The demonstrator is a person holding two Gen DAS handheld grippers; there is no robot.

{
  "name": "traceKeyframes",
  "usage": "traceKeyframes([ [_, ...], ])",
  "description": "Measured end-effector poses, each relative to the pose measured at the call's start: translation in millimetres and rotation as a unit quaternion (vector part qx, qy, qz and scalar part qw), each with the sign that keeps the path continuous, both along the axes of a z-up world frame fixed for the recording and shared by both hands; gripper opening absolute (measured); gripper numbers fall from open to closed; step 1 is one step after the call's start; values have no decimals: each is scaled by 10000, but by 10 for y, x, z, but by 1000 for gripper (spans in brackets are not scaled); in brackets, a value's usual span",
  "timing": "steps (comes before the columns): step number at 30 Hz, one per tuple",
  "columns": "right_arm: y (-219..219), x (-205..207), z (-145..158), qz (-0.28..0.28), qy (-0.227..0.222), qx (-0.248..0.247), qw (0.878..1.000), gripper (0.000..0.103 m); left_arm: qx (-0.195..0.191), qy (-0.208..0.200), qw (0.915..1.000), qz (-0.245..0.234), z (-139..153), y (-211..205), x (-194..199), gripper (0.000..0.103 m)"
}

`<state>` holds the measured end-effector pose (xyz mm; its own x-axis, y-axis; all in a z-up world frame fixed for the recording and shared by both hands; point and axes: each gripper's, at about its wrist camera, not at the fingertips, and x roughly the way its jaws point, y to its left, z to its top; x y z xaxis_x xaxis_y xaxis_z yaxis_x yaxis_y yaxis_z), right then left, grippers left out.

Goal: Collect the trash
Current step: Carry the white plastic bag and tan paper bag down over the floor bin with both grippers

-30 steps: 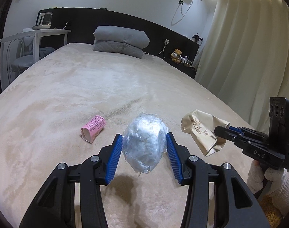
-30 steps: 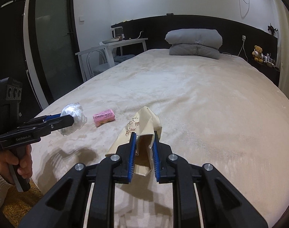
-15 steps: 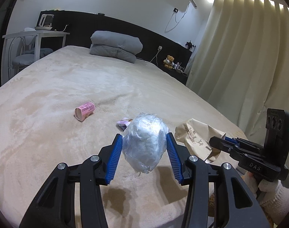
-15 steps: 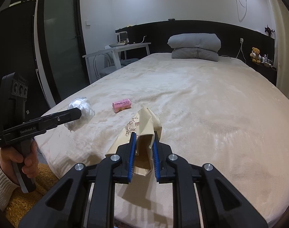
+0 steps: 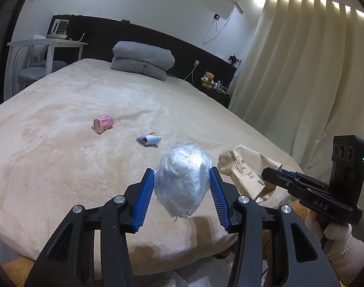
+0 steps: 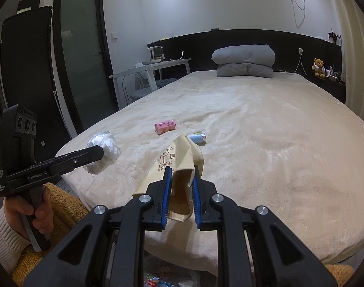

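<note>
Two pieces collected, two outstanding: left hand-held gripper (image 5: 182,191) part-open, clamped on crumpled clear-plastic wad (image 5: 183,181); right hand-held gripper (image 6: 180,191) closed on tan paper bag (image 6: 179,167); at 12 o'clock on beige bed (image 6: 265,131), pink paper roll (image 6: 165,126) and small pastel wrapper (image 6: 198,136).

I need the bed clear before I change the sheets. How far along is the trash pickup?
Partway. In hand: the left claw grips a crumpled clear plastic ball, and the right claw pinches a beige printed paper bag; both are lifted off the beige bed cover. Left: a pink paper roll and a small pastel crumpled wrapper lie there.
</note>
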<state>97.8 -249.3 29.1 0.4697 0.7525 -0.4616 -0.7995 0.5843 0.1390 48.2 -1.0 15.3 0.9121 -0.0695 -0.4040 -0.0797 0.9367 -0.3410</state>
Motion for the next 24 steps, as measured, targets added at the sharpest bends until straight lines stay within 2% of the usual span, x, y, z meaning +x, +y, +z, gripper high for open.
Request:
traceKeyframes([
  [11, -201, -349, -60, 44, 81, 32, 10000, 18, -81, 34, 10000, 17, -63, -197, -266, 46],
  [24, -184, -554, -220, 233, 415, -214, 9986, 18, -306, 338, 9990, -3, -233, -322, -418, 46],
])
